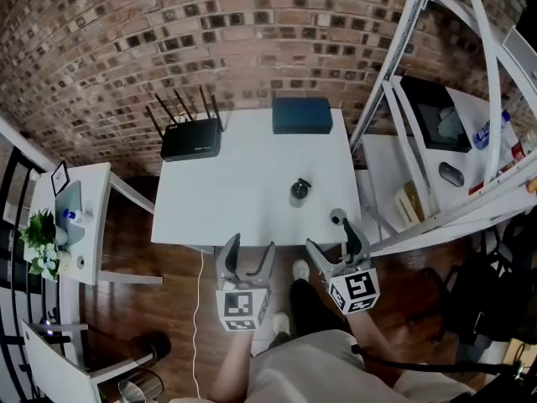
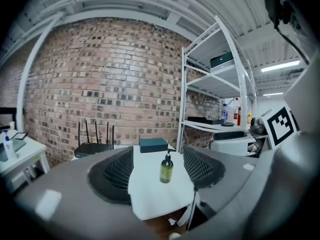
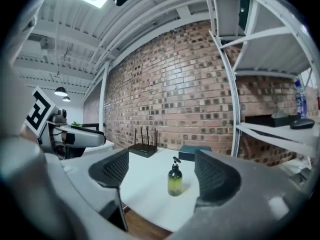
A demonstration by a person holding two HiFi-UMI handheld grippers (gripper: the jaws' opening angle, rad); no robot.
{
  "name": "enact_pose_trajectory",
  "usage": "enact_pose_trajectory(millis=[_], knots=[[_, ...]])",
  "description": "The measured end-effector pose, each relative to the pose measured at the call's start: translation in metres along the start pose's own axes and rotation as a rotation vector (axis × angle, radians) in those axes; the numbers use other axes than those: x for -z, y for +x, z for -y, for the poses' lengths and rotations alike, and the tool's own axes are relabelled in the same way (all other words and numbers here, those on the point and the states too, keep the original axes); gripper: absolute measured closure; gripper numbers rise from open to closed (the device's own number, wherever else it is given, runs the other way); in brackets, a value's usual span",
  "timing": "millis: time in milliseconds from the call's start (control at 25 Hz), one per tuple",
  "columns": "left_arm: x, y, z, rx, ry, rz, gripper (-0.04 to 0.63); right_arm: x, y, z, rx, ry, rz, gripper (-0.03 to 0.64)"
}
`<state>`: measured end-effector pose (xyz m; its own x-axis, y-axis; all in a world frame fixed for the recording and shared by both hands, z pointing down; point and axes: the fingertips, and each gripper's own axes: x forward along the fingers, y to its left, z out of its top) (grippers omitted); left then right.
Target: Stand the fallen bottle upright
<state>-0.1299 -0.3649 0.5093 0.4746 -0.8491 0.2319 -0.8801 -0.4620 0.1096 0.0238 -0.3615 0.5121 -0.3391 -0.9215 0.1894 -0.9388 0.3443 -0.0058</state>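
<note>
A dark green pump bottle (image 1: 300, 189) stands upright on a white table (image 1: 243, 200). It is ahead of both grippers and well apart from them. In each gripper view it shows through the gap between that gripper's jaws, out on the tabletop and touched by neither pad.

The left gripper (image 1: 250, 246) is released: its jaws stand apart with nothing between them. The right gripper (image 1: 324, 230) is released too, its jaws wide and empty. Both hang off the table's near edge, over a wooden floor. A marker cube hides the hand behind each one.

Beyond the bottle, farther ahead of the grippers, a dark teal box (image 1: 302, 114) lies at the table's far edge against a brick wall. A black router (image 1: 191, 137) with four antennas sits ahead and to the left of the left gripper.

To the right of the right gripper stands white metal shelving (image 1: 419, 82). The things on it are too small to name, apart from a clear bottle with a blue label.

From above, the pump bottle is only a dark round shape with its pump head. Any label on it cannot be read. In both gripper views the jaws cut off the table's near corners.
</note>
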Motion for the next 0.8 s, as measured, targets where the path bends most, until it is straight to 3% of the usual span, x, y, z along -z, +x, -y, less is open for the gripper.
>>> enact_pose_trajectory(millis=[280, 600, 800], knots=[[-0.01, -0.036, 0.009, -0.041, 0.001, 0.046, 0.267, -0.022, -0.035, -0.002, 0.082, -0.013, 0.026, 0.229], [-0.047, -0.025, 0.029, -0.091, 0.046, 0.094, 0.264, -0.056, -0.044, 0.009, 0.118, -0.064, 0.077, 0.232], [-0.046, -0.015, 0.064, -0.05, 0.059, 0.088, 0.245, -0.051, -0.061, 0.026, 0.124, -0.052, 0.062, 0.232]])
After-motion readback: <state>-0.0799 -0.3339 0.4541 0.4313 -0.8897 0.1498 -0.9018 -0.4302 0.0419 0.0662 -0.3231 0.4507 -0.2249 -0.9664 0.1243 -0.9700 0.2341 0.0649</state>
